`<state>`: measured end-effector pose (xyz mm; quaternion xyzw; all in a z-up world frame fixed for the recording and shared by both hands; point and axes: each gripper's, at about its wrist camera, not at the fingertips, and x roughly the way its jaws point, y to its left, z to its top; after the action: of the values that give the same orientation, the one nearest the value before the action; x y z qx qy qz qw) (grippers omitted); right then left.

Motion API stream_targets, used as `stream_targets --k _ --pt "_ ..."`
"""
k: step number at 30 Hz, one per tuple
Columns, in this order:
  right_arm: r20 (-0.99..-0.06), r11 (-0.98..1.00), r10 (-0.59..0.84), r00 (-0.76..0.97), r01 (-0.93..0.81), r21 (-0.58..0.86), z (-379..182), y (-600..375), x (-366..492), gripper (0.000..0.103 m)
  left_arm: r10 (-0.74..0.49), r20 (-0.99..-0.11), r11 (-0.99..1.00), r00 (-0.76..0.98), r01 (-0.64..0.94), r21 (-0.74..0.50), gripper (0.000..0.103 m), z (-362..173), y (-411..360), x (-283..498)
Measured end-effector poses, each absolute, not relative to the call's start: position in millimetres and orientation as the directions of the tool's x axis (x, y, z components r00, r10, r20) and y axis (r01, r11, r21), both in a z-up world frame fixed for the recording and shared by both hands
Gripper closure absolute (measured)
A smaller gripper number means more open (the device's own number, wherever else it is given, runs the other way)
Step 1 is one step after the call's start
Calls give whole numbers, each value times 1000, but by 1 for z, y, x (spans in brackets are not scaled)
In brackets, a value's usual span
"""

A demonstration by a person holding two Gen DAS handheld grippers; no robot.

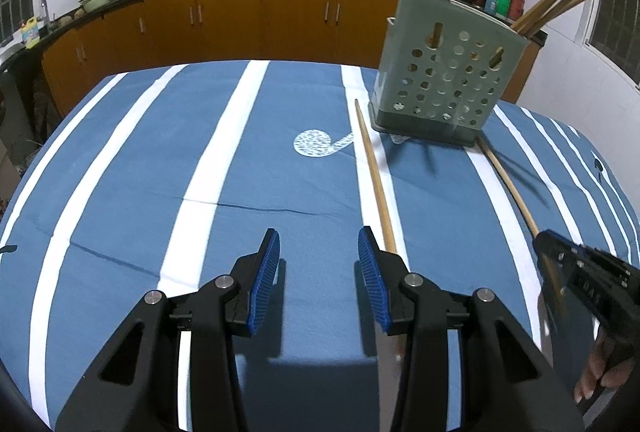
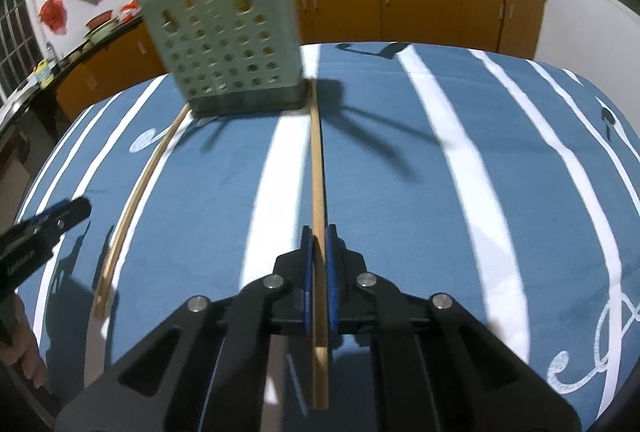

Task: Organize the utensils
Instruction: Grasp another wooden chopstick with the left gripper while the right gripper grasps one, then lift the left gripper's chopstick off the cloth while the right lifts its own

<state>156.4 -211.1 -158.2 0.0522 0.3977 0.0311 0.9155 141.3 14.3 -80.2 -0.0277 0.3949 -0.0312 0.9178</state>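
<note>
Left gripper (image 1: 319, 252): jaws wide apart, holding nothing.
Right gripper (image 2: 319, 246): clamped on a chopstick (image 2: 318, 168).
Second chopstick (image 1: 376, 180): on the striped cloth (image 1: 160, 172), near the green holder (image 1: 444, 72).
Writing: none readable.

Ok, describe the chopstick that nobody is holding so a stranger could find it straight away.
Start at the pale green perforated holder standing on the blue striped tablecloth. Two loose chopsticks run from its base toward the camera. The free chopstick lies flat along a white stripe beside the open left gripper; unlike it, the other chopstick is clamped between the right gripper fingers.
</note>
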Motion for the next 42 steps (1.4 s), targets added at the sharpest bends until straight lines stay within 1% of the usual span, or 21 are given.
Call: stream_targets --k 8,14,24,25,27,31,38,42 --pt "-707 989 56 705 59 137 -151 -241 156 95 -130 -737 992 663 89 -95 64 -84 1 141" --pt "-710 988 51 702 68 138 -153 -246 156 95 -140 -760 990 635 104 -95 71 -92 -11 147" --pt "-715 988 57 697 64 141 -157 -247 155 95 -138 -767 990 627 114 -85 71 -95 -23 154" --pt "-715 988 57 696 63 140 -157 -247 155 95 -135 -768 990 626 112 -83 75 -96 -24 155" --pt "-716 988 58 696 62 140 -157 -247 156 95 -120 -768 992 629 104 -70 79 -97 -25 157" --pt "-716 988 59 695 62 141 -157 -247 156 95 -96 -769 995 632 87 -52 96 -98 -24 160" --pt "-716 988 62 696 60 144 -158 -247 157 95 -57 -768 998 637 31 -49 96 -97 2 165" --pt "-717 988 65 694 57 145 -159 -247 159 95 -65 -768 997 637 21 -68 96 -96 17 165"
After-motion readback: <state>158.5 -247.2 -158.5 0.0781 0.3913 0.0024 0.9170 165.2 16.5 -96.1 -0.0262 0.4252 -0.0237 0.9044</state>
